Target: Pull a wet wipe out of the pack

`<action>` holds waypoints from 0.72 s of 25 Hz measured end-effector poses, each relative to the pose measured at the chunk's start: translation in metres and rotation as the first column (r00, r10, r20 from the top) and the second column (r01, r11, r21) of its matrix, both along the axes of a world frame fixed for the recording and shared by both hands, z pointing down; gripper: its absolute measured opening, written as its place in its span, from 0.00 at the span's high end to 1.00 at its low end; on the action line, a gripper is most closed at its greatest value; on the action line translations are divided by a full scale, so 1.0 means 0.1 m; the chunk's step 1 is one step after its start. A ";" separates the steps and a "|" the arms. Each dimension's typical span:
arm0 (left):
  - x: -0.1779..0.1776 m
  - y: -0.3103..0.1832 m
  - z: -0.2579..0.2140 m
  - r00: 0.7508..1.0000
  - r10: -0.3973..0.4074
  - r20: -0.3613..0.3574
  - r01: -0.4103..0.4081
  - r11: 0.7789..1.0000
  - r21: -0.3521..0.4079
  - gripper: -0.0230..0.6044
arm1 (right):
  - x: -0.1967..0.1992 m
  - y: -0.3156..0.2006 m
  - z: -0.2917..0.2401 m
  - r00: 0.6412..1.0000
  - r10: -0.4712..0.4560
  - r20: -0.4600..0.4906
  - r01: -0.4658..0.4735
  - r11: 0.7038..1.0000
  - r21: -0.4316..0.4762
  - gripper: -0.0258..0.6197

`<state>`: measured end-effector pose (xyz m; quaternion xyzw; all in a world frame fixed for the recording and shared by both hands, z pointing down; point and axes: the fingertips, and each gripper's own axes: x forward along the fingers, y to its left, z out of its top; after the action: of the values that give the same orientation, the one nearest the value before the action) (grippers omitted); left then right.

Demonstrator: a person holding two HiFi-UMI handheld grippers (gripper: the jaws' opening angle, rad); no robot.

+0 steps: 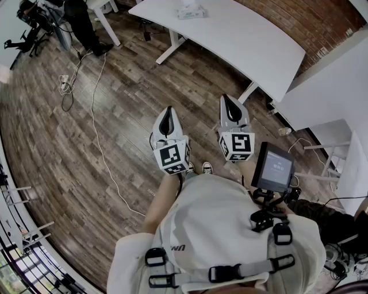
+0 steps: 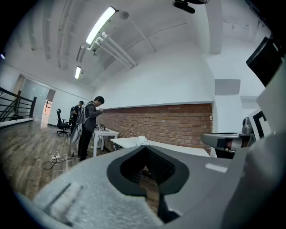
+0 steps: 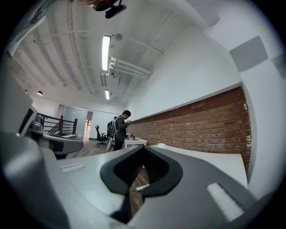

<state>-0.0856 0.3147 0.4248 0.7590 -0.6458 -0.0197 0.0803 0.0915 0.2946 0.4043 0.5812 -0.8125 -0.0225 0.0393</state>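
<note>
No word or number can be read with certainty. The left marker cube and, at its 3 o'clock, the right marker cube bear black-and-white square code patterns. At 6 o'clock of the cubes, a small dark logo stands on the white shirt — its letters too small to tell. The screen at 3 o'clock of the right cube and the wipe pack at 12 o'clock carry print that is illegible.
</note>
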 end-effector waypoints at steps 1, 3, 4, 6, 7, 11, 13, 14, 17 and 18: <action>-0.02 0.01 0.01 1.000 0.007 0.000 -0.007 1.000 -0.003 0.96 | -0.03 0.02 0.01 1.000 0.004 0.002 -0.004 1.000 -0.002 0.95; -0.06 0.02 0.01 1.000 0.022 0.000 -0.022 1.000 -0.005 0.96 | -0.09 0.04 0.01 1.000 0.014 0.006 -0.014 1.000 -0.002 0.95; -0.09 0.02 0.01 1.000 0.029 0.000 -0.029 1.000 -0.005 0.96 | -0.12 0.04 0.01 1.000 0.020 0.010 -0.020 1.000 -0.001 0.95; -0.15 0.02 0.03 0.999 0.040 0.001 -0.040 0.999 -0.008 0.96 | -0.17 0.05 0.02 0.999 0.033 0.015 -0.033 0.999 -0.004 0.95; -0.16 0.01 0.04 0.999 0.045 0.000 -0.045 0.999 -0.011 0.96 | -0.18 0.06 0.02 0.999 0.039 0.015 -0.038 0.999 -0.006 0.95; -0.16 -0.09 0.03 0.998 0.062 -0.006 -0.062 0.998 -0.009 0.96 | -0.17 0.01 -0.01 0.999 0.048 0.006 -0.048 0.999 -0.001 0.95; -0.17 -0.13 0.04 0.998 0.061 -0.008 -0.062 0.998 -0.006 0.96 | -0.14 -0.02 0.01 0.999 0.052 0.005 -0.052 0.999 0.000 0.95; -0.17 -0.16 0.05 0.998 0.061 -0.008 -0.061 0.998 -0.006 0.96 | -0.12 -0.05 0.03 0.998 0.056 0.007 -0.056 0.998 -0.001 0.95; -0.14 -0.36 0.09 0.998 0.061 -0.001 -0.061 0.998 -0.007 0.96 | -0.04 -0.25 0.12 0.997 0.068 0.022 -0.068 0.998 -0.012 0.95; -0.13 -0.45 0.11 0.998 0.060 0.003 -0.060 0.998 -0.009 0.96 | -0.02 -0.34 0.15 0.997 0.071 0.027 -0.070 0.997 -0.016 0.95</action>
<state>-0.0988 0.2700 0.4357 0.7777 -0.6229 -0.0130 0.0834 0.0892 0.2607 0.4193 0.6094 -0.7921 -0.0069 0.0333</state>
